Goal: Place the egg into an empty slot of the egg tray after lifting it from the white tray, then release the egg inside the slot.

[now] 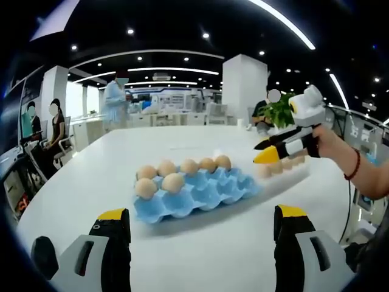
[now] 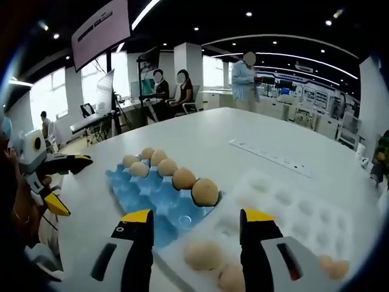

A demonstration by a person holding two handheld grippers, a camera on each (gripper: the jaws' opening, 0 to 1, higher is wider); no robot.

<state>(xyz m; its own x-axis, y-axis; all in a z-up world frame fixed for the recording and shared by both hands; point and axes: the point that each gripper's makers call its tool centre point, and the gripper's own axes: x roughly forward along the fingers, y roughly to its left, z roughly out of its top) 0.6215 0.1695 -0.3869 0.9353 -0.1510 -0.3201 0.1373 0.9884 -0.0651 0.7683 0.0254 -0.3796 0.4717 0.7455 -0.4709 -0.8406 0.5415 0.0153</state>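
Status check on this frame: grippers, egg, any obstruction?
Both grippers open: left gripper, right gripper above an egg in white tray. Blue egg tray has empty slots. Nothing obstructing.

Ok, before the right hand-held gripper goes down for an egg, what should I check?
1. Right hand-held gripper open, holding nothing: ok.
2. Egg lies between its jaws in the white tray: ok.
3. Blue egg tray has free slots: ok, front rows are bare.
4. Left hand-held gripper open, apart from both trays: ok.
5. Jaws low enough to grip: cannot tell.
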